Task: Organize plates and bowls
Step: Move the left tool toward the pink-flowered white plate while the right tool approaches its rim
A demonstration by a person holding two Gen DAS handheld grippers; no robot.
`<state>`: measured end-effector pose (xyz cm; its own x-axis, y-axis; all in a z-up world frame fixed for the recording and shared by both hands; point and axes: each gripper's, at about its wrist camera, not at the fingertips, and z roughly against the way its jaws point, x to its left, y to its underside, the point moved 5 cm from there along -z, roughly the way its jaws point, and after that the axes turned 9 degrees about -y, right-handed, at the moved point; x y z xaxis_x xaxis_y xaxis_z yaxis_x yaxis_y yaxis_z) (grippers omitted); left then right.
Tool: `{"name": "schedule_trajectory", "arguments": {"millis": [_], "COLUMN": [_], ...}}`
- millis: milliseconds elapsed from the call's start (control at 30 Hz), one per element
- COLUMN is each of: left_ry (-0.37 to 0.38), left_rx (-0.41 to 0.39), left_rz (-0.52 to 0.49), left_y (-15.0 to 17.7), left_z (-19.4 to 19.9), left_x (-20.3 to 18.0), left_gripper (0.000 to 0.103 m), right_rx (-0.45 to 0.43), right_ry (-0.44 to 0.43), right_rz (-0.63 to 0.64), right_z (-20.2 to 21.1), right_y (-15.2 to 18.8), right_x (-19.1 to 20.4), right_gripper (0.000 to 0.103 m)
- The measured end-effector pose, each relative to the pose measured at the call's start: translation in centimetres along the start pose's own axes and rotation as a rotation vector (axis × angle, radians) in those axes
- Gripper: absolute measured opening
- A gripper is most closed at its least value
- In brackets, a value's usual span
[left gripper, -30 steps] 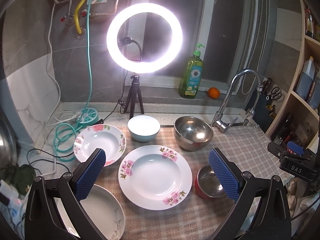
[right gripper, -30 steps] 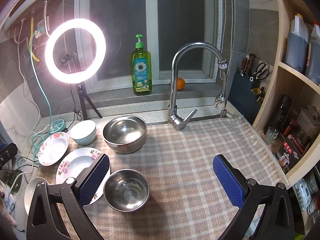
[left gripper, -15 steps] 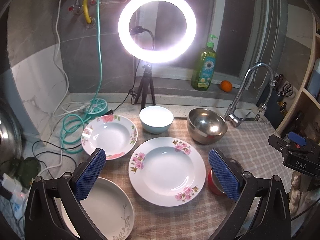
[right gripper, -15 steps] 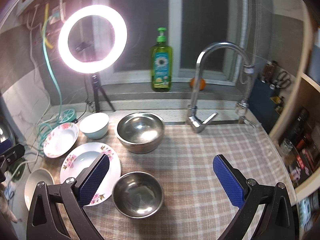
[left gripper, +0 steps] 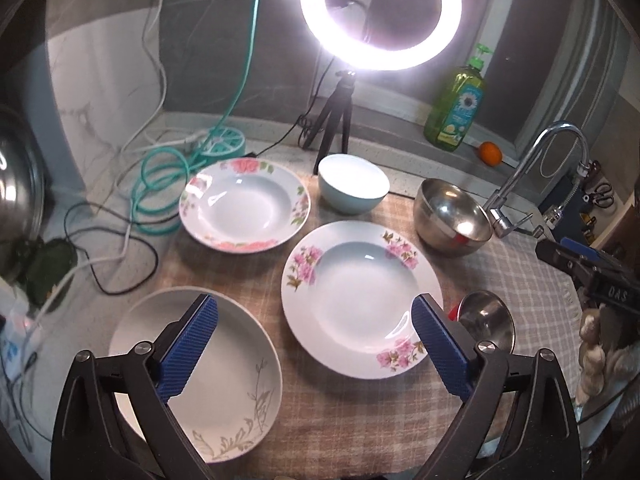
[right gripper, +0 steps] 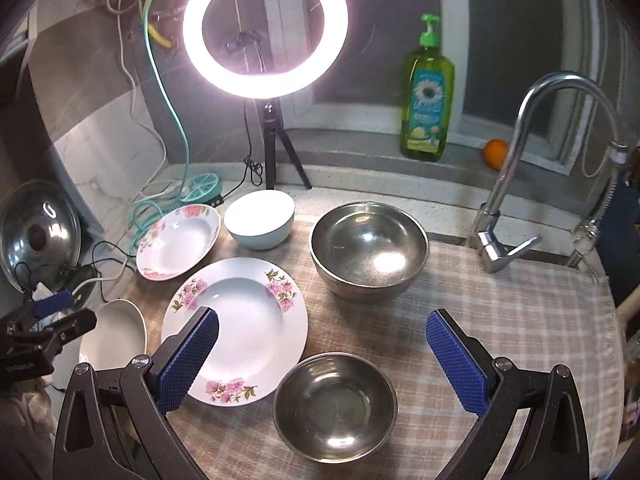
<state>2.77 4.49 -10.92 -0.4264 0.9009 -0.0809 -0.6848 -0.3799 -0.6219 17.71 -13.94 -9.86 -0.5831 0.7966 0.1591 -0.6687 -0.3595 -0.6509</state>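
On the checked cloth point(right gripper: 500, 304) lie a large pink-flowered plate point(left gripper: 360, 296) point(right gripper: 240, 320), a smaller pink-flowered plate point(left gripper: 244, 204) point(right gripper: 178, 240), a white plate with a grey leaf print point(left gripper: 200, 368) point(right gripper: 116, 332), a pale blue bowl point(left gripper: 354, 188) point(right gripper: 260, 220), a large steel bowl point(left gripper: 452, 216) point(right gripper: 368, 248) and a small steel bowl point(left gripper: 486, 320) point(right gripper: 336, 404). My left gripper point(left gripper: 314, 342) is open and empty, above the gap between the leaf plate and the large flowered plate. My right gripper point(right gripper: 322, 354) is open and empty, above the small steel bowl.
A ring light on a tripod point(right gripper: 266, 24) stands at the back. A green soap bottle point(right gripper: 428, 92) and an orange point(right gripper: 496, 154) sit on the sill. A faucet point(right gripper: 516, 168) is at right. Cables and a teal hose point(left gripper: 164, 184) lie at left, by a pot lid point(right gripper: 38, 236).
Both grippers have swung left and tilted down over the dishes. The leaf plate has come further into the left wrist view. Both stay open and empty.
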Motion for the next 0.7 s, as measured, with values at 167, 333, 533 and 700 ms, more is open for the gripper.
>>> {"name": "schedule_trajectory", "arguments": {"millis": [167, 333, 533, 700], "left_ry": [-0.014, -0.019, 0.03, 0.065], "left_rx": [0.023, 0.063, 0.12, 0.19], "left_rz": [0.075, 0.134, 0.143, 0.064], "left_y": [0.9, 2.0, 1.2, -0.2], "left_z": [-0.4, -1.3, -2.8, -4.8], "left_x": [0.7, 0.9, 1.2, 1.3], "left_gripper": [0.096, 0.085, 0.065, 0.047], "right_rx": [0.072, 0.152, 0.27, 0.402], "right_ry": [-0.067, -0.179, -0.248, -0.273], "right_rz": [-0.008, 0.018, 0.045, -0.025], "right_z": [-2.3, -4.5, -7.3, -9.8], "right_y": [-1.2, -2.1, -2.9, -2.3], "right_x": [-1.0, -0.7, -0.2, -0.1], "right_gripper": [0.102, 0.101, 0.071, 0.046]}}
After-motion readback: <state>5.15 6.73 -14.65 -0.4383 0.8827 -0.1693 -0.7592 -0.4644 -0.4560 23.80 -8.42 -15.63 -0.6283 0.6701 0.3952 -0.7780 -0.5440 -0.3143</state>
